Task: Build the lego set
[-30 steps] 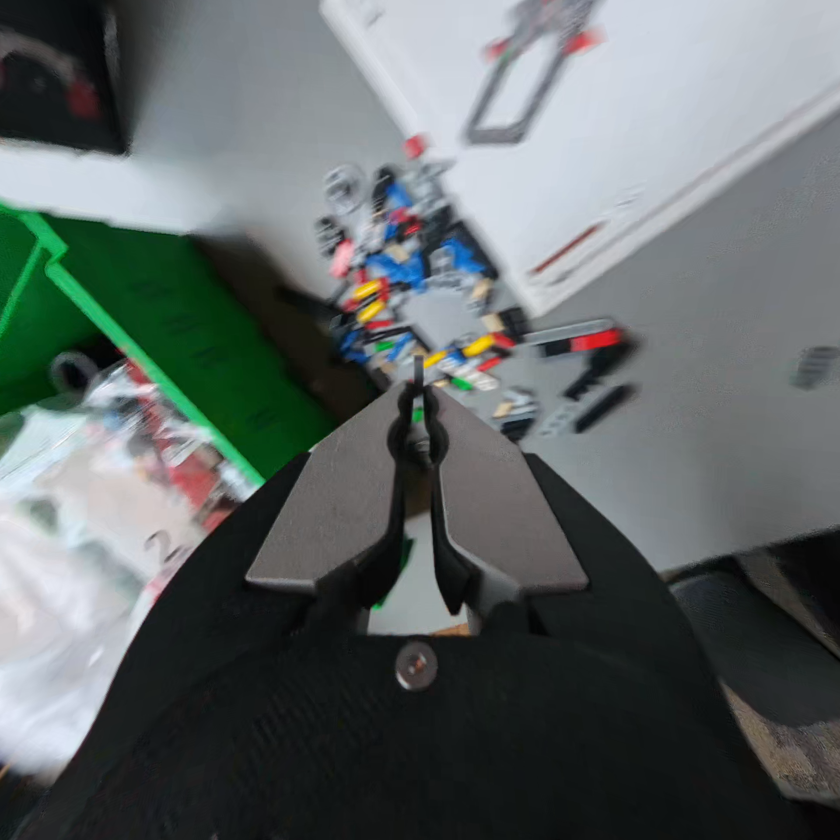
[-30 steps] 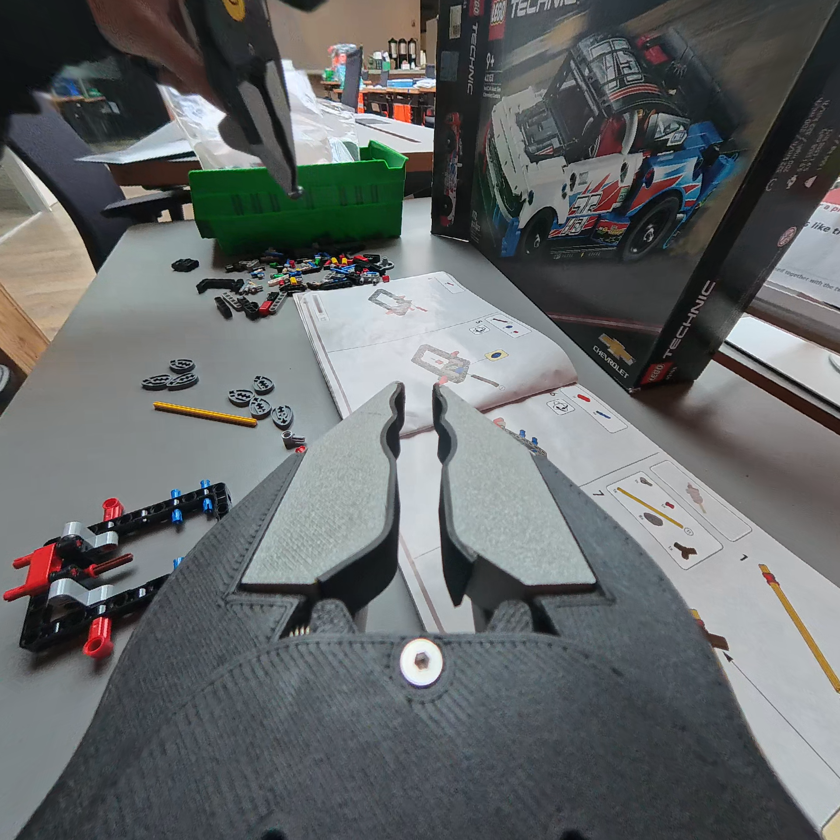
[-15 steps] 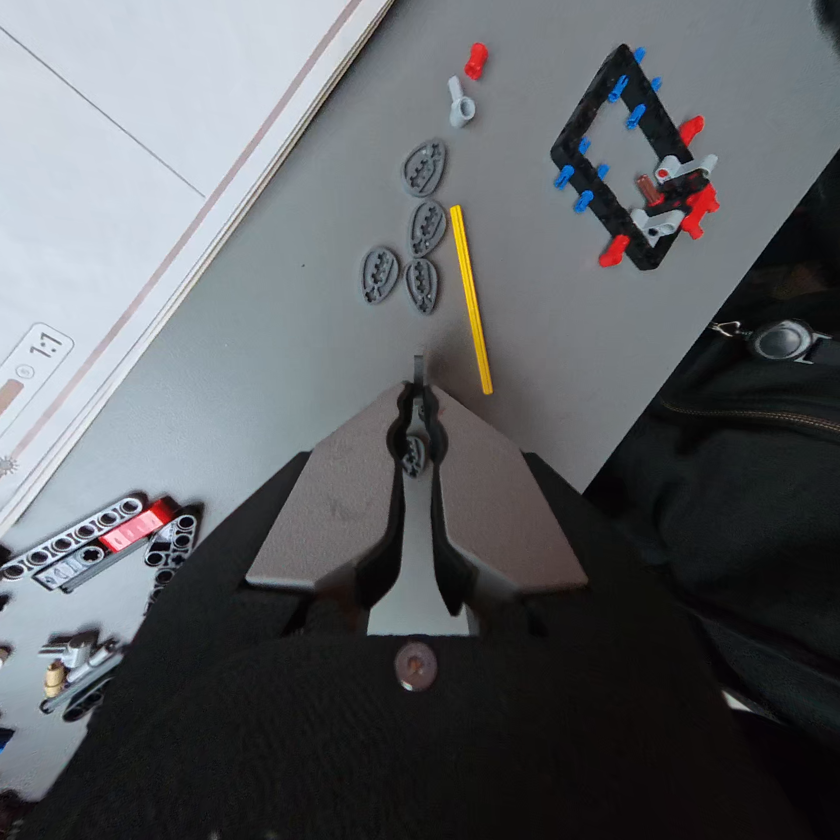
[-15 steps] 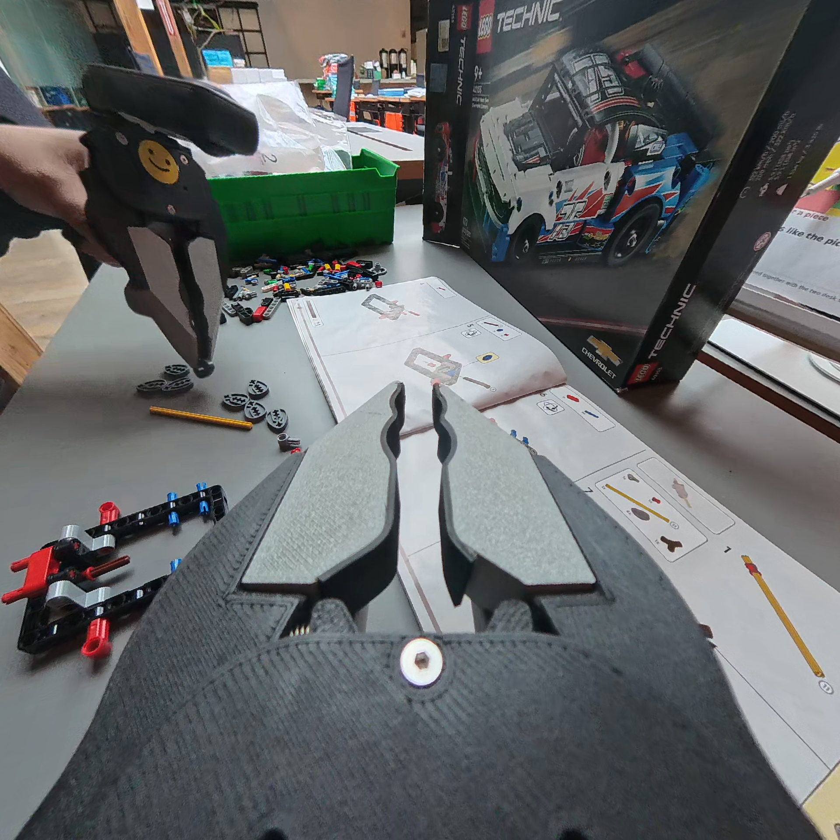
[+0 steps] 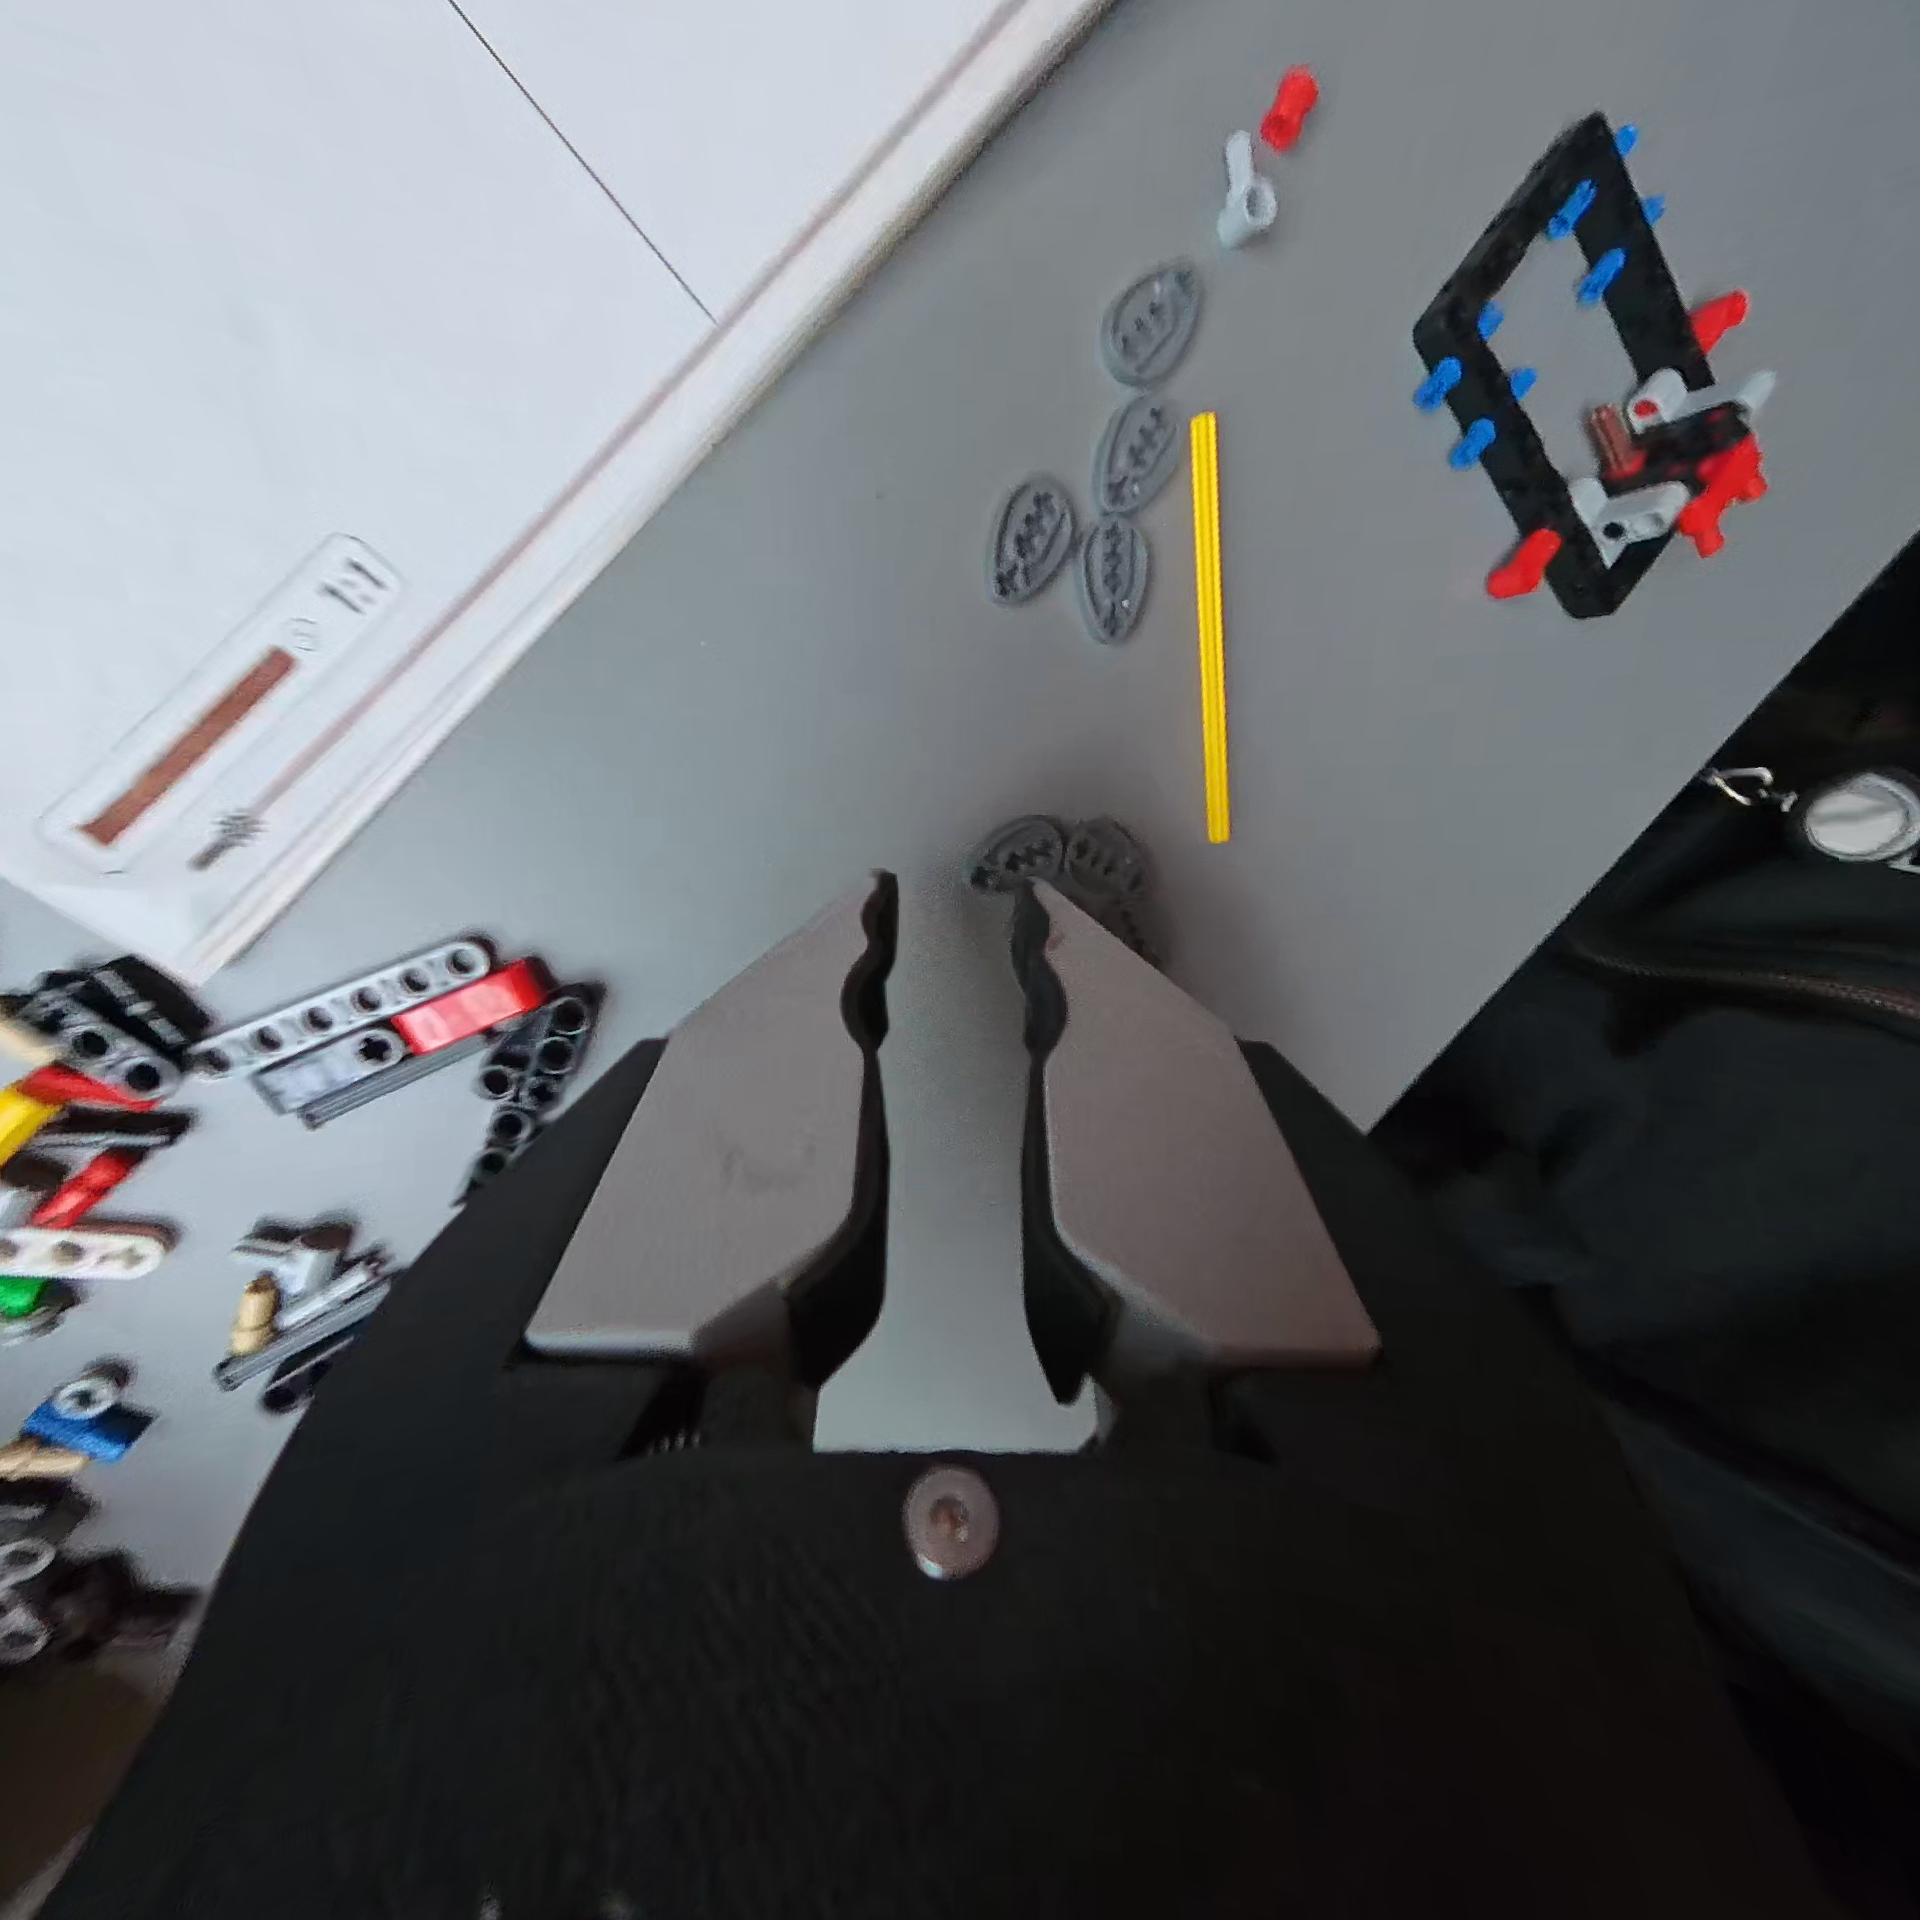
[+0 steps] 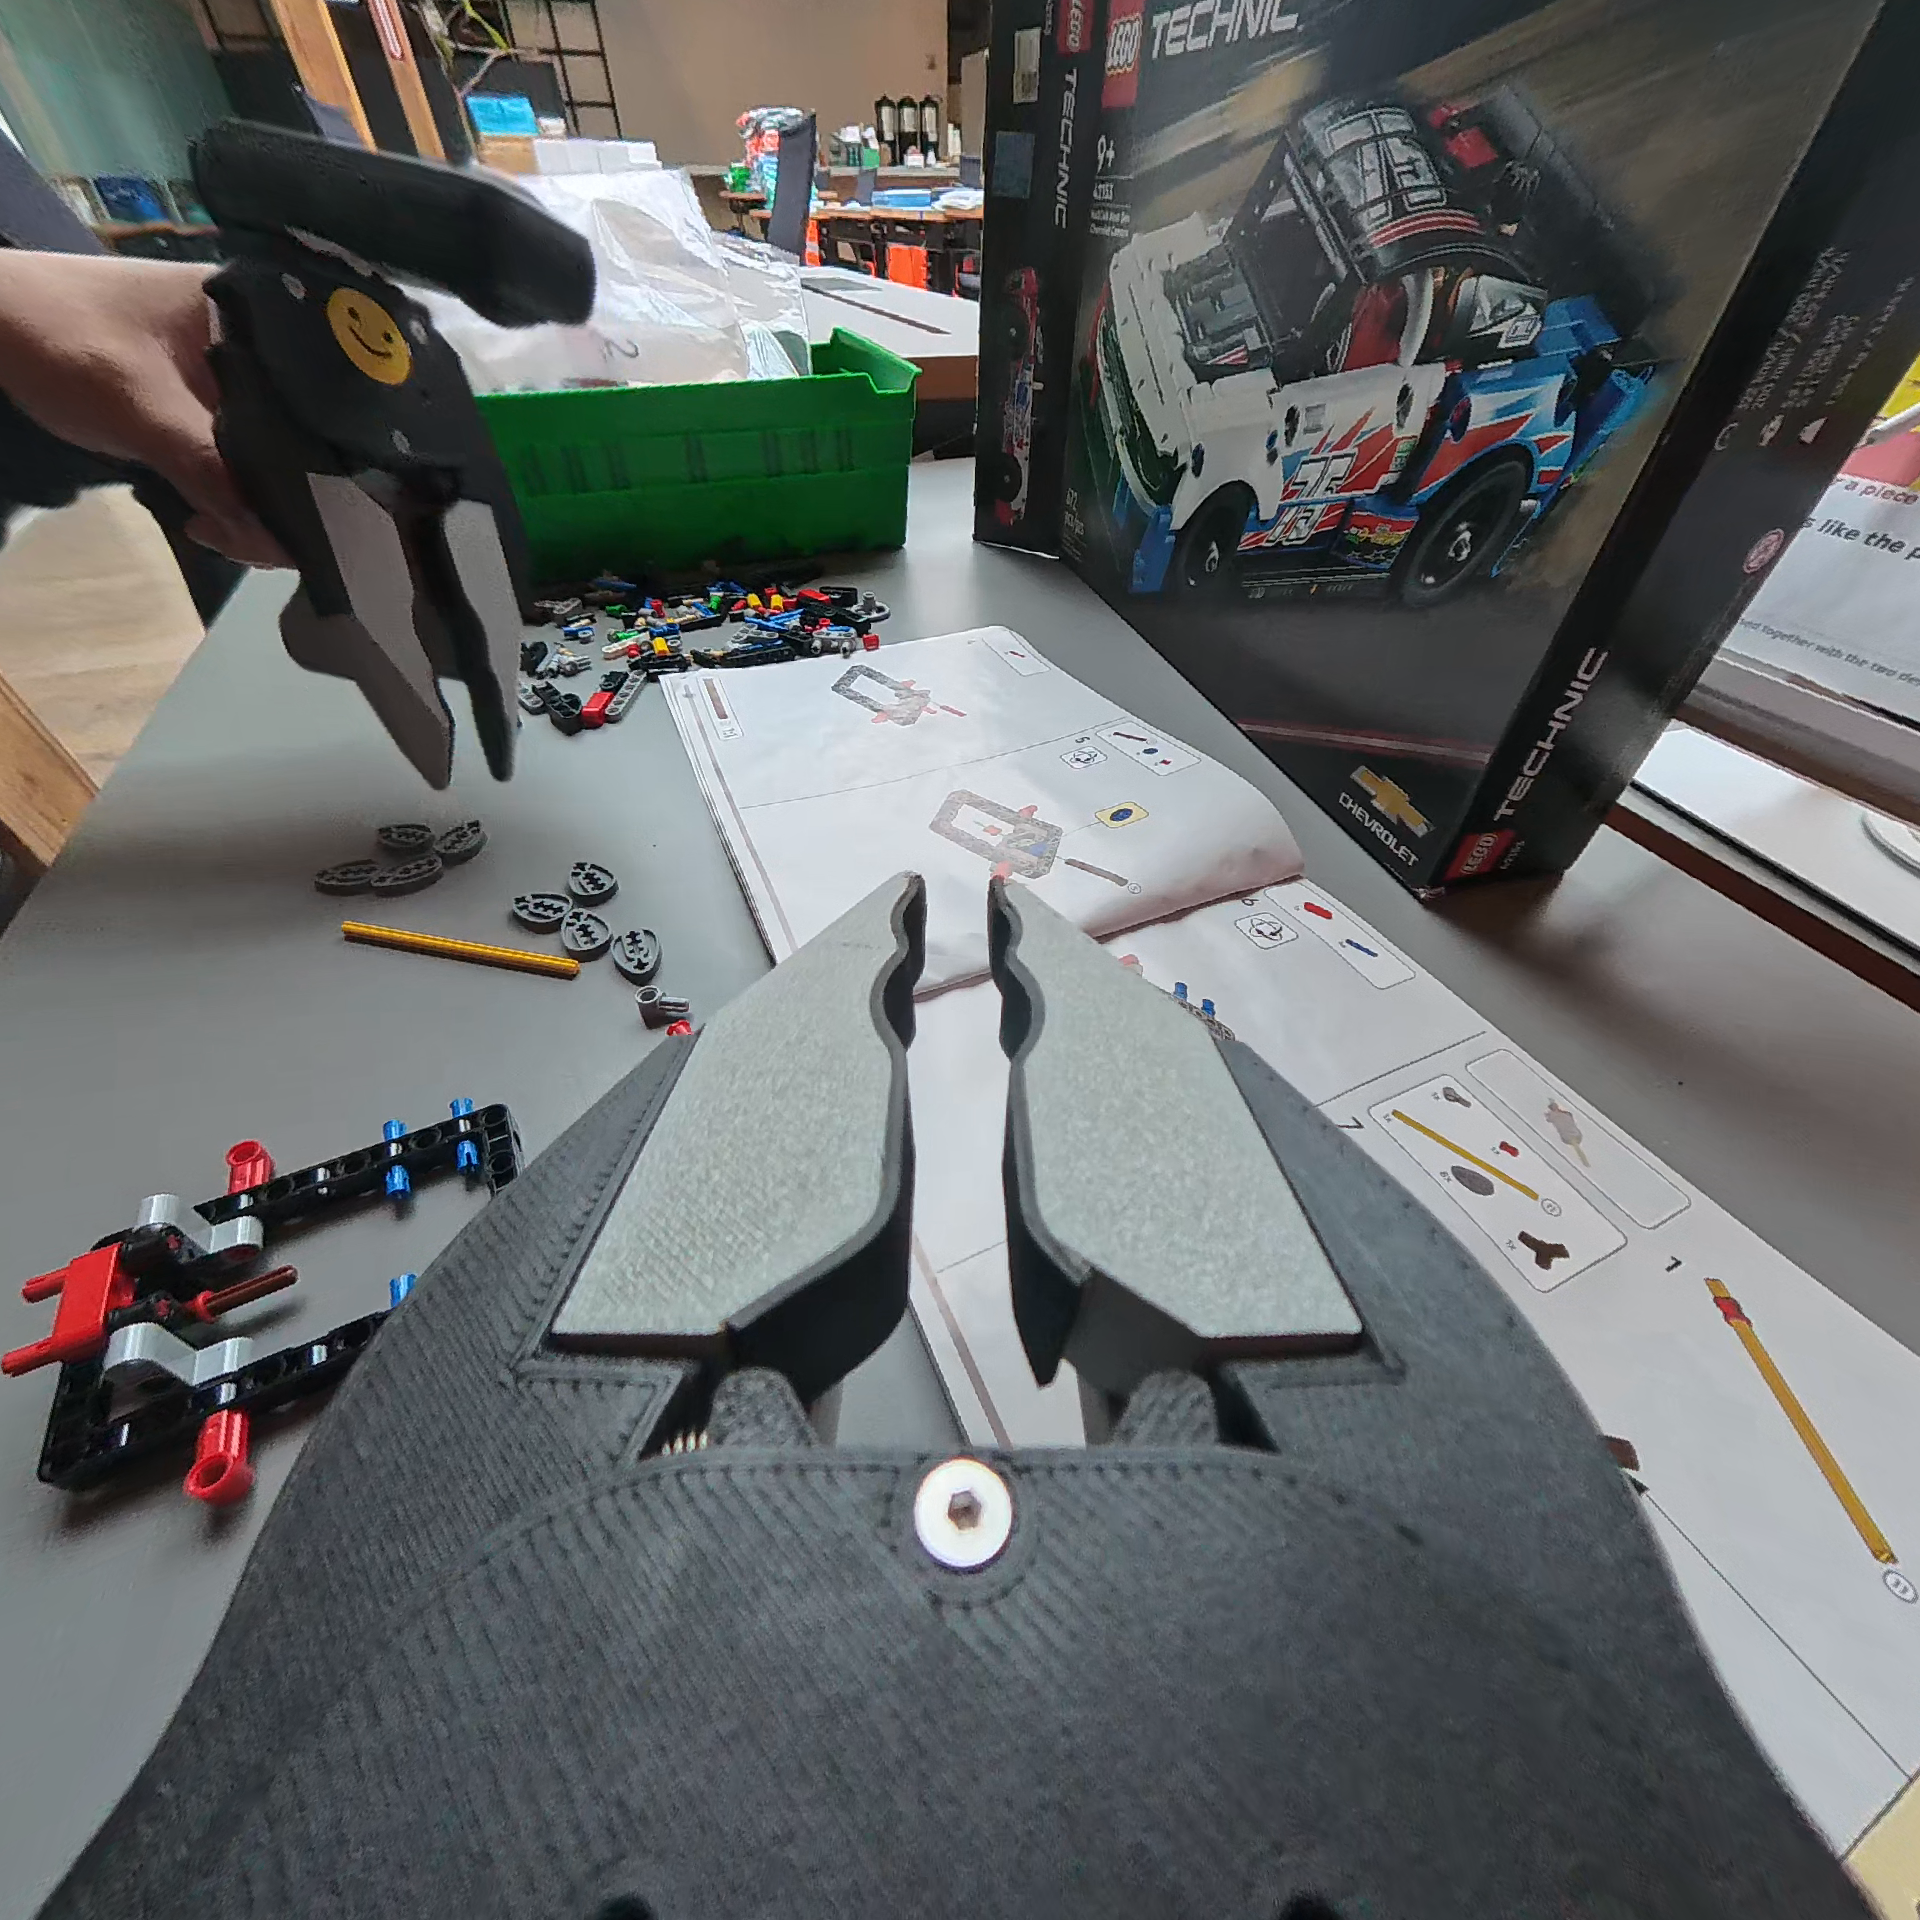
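1. Left tongs [image 5: 951, 909] gape empty above grey oval pieces [image 5: 1055, 862] at frame centre.
2. Right tongs [image 6: 951, 899] stand slightly apart, empty.
3. Black frame assembly [image 6: 208, 1299] lies lower left on bench [image 6: 208, 1039].

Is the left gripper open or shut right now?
Open. The left gripper shows bare table between its fingertips, nothing held. It hangs just above a cluster of dark grey oval pieces.

The black rectangular frame [image 6: 270, 1288] with blue pins and red and grey connectors is lying flat at near left. Beyond it the yellow axle [image 6: 459, 949], grey oval discs [image 6: 587, 923] and the far loose-piece pile [image 6: 717, 623] are resting
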Demonstrator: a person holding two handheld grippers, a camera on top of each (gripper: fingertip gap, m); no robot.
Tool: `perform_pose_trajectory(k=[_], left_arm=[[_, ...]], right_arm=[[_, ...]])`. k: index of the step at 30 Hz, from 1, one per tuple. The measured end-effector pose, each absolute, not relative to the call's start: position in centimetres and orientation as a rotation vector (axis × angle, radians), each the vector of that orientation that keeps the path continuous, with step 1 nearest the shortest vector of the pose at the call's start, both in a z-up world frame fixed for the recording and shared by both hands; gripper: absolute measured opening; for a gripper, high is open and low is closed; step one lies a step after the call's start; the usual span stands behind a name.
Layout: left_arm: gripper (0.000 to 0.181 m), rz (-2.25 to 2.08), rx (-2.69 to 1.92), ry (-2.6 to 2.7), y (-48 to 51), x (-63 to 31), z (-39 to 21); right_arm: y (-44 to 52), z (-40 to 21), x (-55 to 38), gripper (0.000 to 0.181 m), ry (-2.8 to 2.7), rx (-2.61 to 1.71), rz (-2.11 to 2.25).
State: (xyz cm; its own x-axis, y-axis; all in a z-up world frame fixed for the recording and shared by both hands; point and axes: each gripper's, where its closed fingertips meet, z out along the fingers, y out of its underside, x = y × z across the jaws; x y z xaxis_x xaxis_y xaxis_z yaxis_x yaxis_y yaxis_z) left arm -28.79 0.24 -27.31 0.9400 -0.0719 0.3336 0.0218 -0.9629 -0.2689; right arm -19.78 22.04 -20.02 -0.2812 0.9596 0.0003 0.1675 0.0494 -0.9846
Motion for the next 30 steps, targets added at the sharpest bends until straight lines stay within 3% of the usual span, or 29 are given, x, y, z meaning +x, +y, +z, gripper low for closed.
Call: perform_pose_trajectory(k=[4, 7, 9, 13, 16, 18, 19, 20, 24, 25, 26, 27, 28, 30], left_arm=[[0.02, -0.121, -2.502, 0.07, 5.1, -31.0, -21.2], [0.046, 0.028, -2.231, 0.091, 9.3, -31.6, -16.9], [0.062, 0.087, -2.126, 0.073, 12.3, -32.7, -16.5], [0.061, 0.009, -2.058, 0.124, 17.6, -32.2, -18.7], [0.054, 0.054, -2.025, 0.164, 19.8, -32.4, -20.4], [0.04, -0.04, -2.109, 0.183, 19.6, -31.6, -22.2], [0.024, -0.057, -2.142, 0.199, 19.3, -31.5, -22.5], [0.002, -0.037, -2.135, 0.196, 19.1, -31.7, -22.6], [0.0, -0.001, -2.09, 0.15, 18.2, -32.5, -22.2], [0.001, -0.015, -2.042, 0.152, 18.2, -32.2, -21.4], [0.016, -0.03, -2.01, 0.152, 18.2, -31.9, -20.8], [0.027, -0.048, -2.008, 0.152, 18.2, -31.6, -20.6], [0.025, -0.061, -2.022, 0.151, 18.2, -31.3, -20.8], [0.0, -0.031, -2.033, 0.164, 18.2, -31.2, -21.1]], right_arm=[[21.8, -20.1, -19.9, 0.009, -1.571, -1.167, 1.306], [22.0, -20.1, -19.9, 0.015, -1.566, -1.168, 1.287], [22.5, -19.7, -19.8, 0.02, -1.536, -1.168, 1.267], [23.7, -18.9, -19.7, 0.046, -1.448, -1.181, 1.277], [23.7, -19.2, -19.7, 0.054, -1.459, -1.196, 1.311], [23.8, -19.5, -19.8, 0.047, -1.466, -1.21, 1.294], [23.9, -19.6, -19.8, 0.03, -1.475, -1.217, 1.277], [23.8, -19.8, -19.8, 0.0, -1.493, -1.217, 1.257], [23.7, -20.5, -20.3, 0.003, -1.517, -1.226, 1.214], [23.8, -20.4, -20.4, 0.022, -1.499, -1.221, 1.215], [23.8, -20.2, -20.4, 0.03, -1.491, -1.216, 1.223], [23.7, -20.2, -20.3, 0.029, -1.493, -1.215, 1.234], [23.6, -20.3, -20.2, 0.025, -1.502, -1.219, 1.246], [23.5, -20.7, -20.1, 0.0, -1.529, -1.243, 1.246]])
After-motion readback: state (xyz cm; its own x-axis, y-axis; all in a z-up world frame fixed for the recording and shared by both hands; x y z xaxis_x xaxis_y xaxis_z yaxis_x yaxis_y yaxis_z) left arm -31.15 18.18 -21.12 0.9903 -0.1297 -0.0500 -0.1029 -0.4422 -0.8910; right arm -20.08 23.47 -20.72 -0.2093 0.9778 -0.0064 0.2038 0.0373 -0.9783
